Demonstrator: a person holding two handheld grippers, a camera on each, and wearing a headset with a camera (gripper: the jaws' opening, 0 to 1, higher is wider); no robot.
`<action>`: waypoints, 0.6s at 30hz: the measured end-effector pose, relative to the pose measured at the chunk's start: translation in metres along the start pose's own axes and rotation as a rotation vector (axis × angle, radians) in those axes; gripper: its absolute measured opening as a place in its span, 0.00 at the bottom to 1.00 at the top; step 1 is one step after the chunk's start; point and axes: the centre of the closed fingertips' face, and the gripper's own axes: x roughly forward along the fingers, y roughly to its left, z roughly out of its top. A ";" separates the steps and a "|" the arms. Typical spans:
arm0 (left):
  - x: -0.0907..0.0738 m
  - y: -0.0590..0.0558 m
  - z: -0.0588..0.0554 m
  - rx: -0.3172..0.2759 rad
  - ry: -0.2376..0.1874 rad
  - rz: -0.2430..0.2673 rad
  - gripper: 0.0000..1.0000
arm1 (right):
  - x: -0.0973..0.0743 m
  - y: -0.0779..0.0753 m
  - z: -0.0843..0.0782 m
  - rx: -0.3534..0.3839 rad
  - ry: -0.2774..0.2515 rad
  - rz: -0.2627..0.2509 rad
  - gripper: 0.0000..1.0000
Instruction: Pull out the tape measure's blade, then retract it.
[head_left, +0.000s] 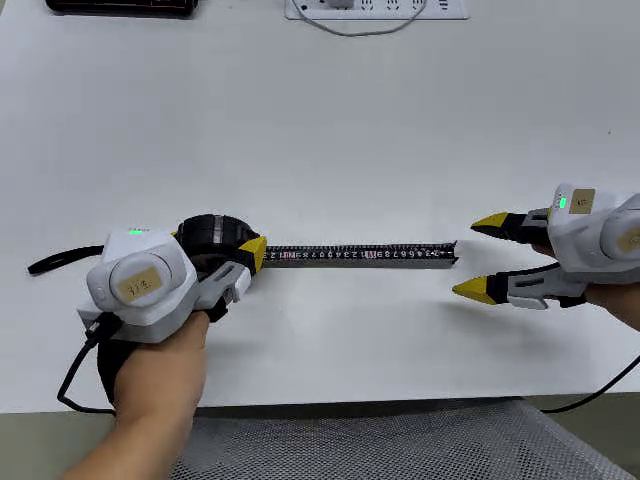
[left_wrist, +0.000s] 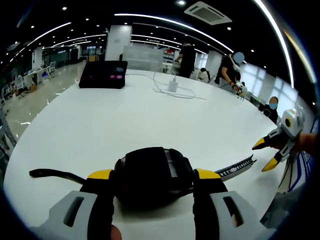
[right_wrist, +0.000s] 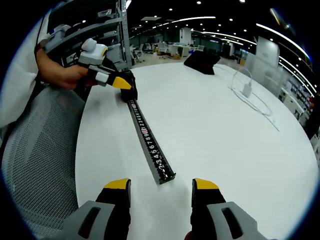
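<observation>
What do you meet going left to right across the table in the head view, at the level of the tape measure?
black strap → tape measure case → pulled-out blade → open right tongs, clear of the blade's tip.

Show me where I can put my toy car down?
Bare: the white stretch between the blade and the power strip, and the band between the blade and the near edge of the table. Crowded: around the case in the left gripper.
</observation>
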 end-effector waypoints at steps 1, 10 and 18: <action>0.000 0.000 0.000 0.002 0.002 0.000 0.59 | 0.001 0.000 0.000 -0.002 0.003 0.006 0.45; 0.000 -0.001 -0.001 0.000 0.009 -0.004 0.59 | 0.010 0.002 -0.006 -0.031 0.066 0.081 0.39; -0.002 -0.002 0.000 -0.001 0.009 -0.005 0.59 | 0.020 -0.003 -0.007 -0.109 0.110 0.112 0.30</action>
